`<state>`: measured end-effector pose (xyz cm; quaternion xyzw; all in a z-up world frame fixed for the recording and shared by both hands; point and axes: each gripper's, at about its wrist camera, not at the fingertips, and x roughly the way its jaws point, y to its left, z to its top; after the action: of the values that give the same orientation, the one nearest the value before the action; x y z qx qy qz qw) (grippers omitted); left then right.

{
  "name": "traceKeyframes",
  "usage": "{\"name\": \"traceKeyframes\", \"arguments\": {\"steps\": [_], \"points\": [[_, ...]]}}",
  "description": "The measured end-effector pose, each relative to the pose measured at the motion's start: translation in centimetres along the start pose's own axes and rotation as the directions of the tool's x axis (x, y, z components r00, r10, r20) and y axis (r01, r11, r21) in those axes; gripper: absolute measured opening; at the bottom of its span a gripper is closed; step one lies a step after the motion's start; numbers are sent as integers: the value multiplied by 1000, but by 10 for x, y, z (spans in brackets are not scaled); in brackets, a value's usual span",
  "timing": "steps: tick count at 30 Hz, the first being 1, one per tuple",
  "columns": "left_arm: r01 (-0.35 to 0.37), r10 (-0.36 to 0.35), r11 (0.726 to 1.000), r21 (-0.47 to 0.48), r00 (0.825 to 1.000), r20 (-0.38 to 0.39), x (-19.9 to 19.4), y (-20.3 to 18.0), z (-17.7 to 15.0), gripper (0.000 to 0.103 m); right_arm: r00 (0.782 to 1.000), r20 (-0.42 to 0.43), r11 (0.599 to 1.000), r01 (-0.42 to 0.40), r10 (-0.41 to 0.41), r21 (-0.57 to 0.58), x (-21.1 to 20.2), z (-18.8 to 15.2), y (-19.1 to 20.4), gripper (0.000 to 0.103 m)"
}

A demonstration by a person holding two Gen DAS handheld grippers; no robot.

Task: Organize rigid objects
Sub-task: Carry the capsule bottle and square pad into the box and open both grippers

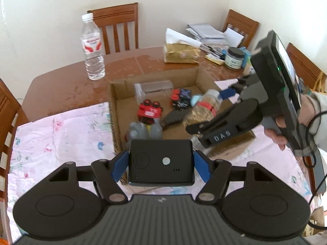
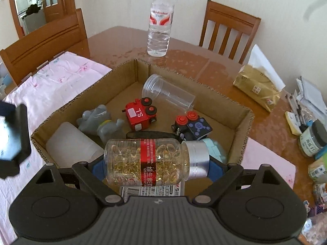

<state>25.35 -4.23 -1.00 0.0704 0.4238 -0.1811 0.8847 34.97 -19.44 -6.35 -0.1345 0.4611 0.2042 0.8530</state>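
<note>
Nearest the lens in the right wrist view, the right tool [image 2: 157,168] is clamping a clear pill bottle [image 2: 151,161] of golden capsules, lying crosswise at lower centre with its silver cap to the right. Held sideways like that, it is hanging over the near rim of the cardboard box [image 2: 243,122], probably so it can be lowered flat among what is already inside: a red toy truck [image 2: 140,114], a black toy car [image 2: 191,127], a grey figure [image 2: 98,120] and an empty clear jar [image 2: 169,95] on its side.

In the left wrist view the left tool [image 1: 160,166] is pinching a black box-shaped device [image 1: 160,163] at lower centre, seemingly next for the box. The person's right hand [image 1: 286,126] is showing at the right edge, wrapped round the handle, with the tool angling down into the box. A water bottle [image 1: 93,47] is standing on the desk [image 1: 61,85] at upper left.
</note>
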Motion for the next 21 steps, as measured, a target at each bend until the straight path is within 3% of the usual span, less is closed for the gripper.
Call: {"name": "traceKeyframes", "arguments": {"steps": [3, 9, 21], "points": [[-21, 21, 1000, -3, 1000, 7, 5, 5, 6, 69, 1000, 25, 1000, -6, 6, -1, 0, 2, 1, 103], [-29, 29, 999, 15, 999, 25, 11, 5, 19, 69, 999, 37, 998, -3, 0, 56, -11, 1, -13, 103], [85, -83, 996, 41, 996, -39, 55, -35, 23, 69, 996, 23, 984, 80, -85, 157, -46, -23, -43, 103]]}}
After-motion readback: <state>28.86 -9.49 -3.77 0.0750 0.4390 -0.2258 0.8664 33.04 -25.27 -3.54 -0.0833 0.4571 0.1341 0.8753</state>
